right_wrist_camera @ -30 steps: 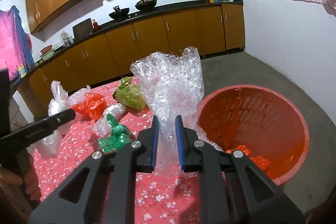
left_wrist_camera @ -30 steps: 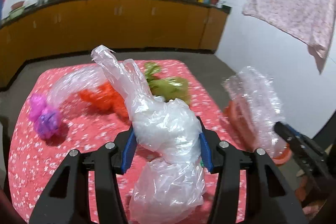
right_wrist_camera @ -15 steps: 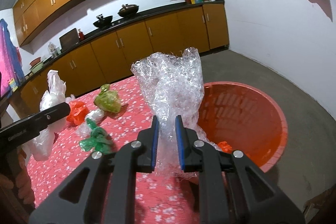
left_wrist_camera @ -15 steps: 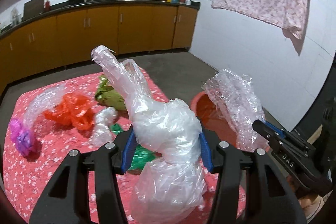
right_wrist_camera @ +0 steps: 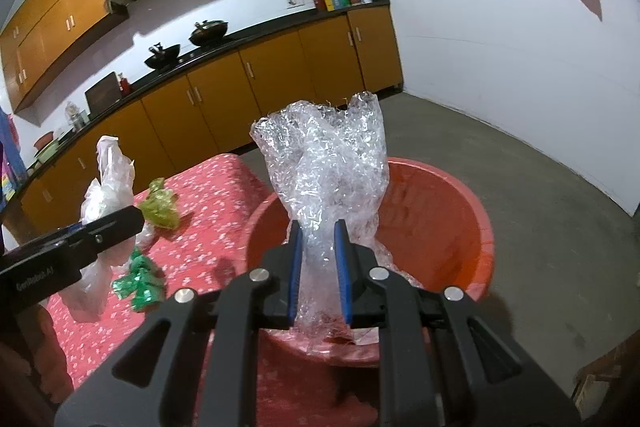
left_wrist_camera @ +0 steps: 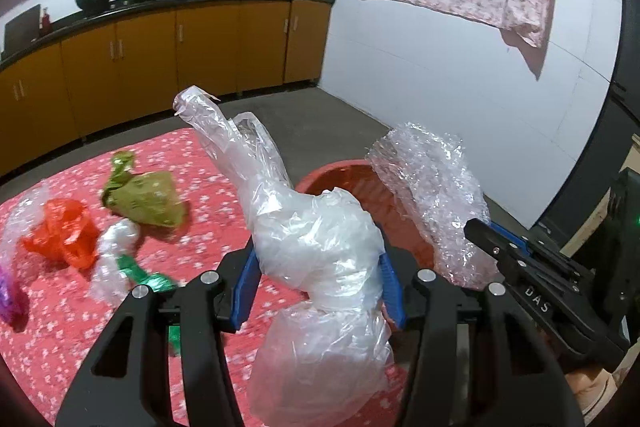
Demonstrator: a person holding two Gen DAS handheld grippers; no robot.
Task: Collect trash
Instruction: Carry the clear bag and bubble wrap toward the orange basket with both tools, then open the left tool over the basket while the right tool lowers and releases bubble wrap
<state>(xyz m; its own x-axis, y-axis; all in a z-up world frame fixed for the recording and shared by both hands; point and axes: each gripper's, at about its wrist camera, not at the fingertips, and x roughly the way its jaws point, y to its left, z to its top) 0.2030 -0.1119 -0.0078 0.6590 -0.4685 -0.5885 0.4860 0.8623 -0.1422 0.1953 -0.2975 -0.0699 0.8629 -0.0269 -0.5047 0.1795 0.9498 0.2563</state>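
Right tool (right_wrist_camera: 318,267) pinches bubble wrap (right_wrist_camera: 326,167), long axis upright, over the red tub (right_wrist_camera: 460,219); left tool (left_wrist_camera: 318,287) clamps an upright clear bag (left_wrist_camera: 312,239) beside the tub

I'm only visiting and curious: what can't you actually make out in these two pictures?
- Inside of the red tub: right view, its bottom is hidden by the bubble wrap.
- Purple bag: left view, cut off by the edge.
- Green wrapper: left view, partly behind the left gripper.
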